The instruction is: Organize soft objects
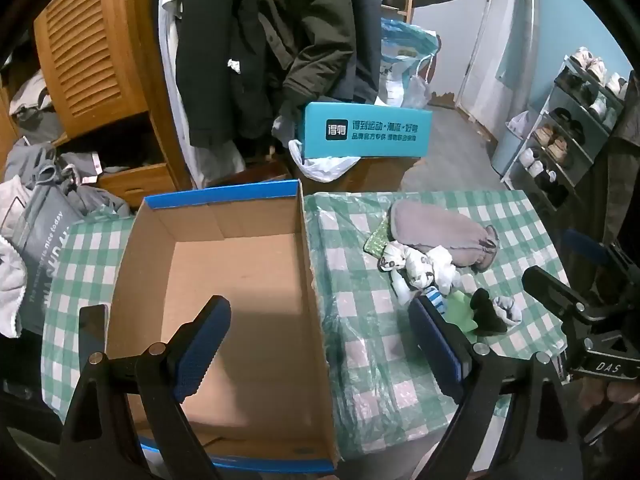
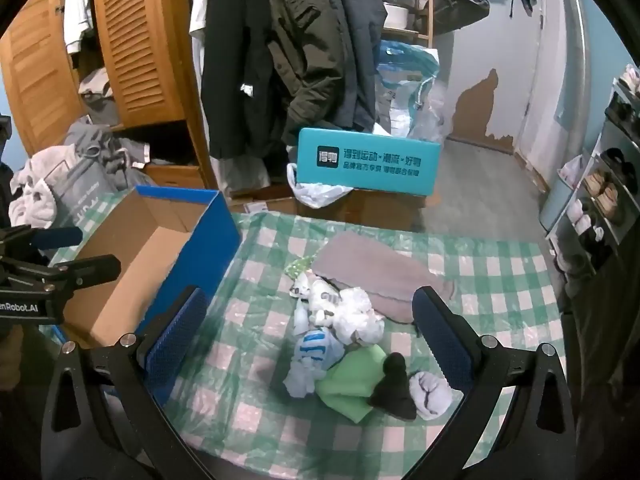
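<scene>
Cardboard-brown inside and blue outside, the open box [image 2: 160, 248] sits at the left of the right wrist frame on the desk [image 2: 500, 280], which wears a green-and-white checked cloth. Right of it, at lower centre, lies the heap of soft things: a grey pouch [image 2: 372, 276], white patterned socks [image 2: 340, 312], a green cloth [image 2: 352, 384], a black sock [image 2: 394, 388]. The right gripper [image 2: 312, 332] hangs above the heap, fingers spread wide, grasping nothing. The left gripper [image 1: 320, 344] straddles the box wall, fingers released.
</scene>
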Demonstrator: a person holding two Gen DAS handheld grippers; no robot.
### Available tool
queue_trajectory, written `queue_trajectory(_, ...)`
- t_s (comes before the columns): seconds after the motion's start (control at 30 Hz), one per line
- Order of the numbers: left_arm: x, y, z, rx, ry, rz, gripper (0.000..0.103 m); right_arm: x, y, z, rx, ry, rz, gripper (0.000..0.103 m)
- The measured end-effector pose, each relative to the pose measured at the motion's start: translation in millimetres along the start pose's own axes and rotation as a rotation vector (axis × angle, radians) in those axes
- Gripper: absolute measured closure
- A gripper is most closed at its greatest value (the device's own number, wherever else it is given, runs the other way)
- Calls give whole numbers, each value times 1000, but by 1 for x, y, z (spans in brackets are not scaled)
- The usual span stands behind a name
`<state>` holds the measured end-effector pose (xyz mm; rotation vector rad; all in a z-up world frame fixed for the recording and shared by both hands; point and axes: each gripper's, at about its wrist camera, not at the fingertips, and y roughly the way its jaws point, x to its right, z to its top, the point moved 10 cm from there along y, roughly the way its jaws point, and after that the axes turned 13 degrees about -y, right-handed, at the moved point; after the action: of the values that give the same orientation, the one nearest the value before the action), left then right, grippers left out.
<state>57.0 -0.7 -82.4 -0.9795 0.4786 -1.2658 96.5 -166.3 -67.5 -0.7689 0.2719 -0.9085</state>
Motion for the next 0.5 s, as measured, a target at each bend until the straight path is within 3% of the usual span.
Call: queue_trajectory(0.5,6,-1,4,14,-12,-19,11,-1,1,-6,-16,-1,-8,2)
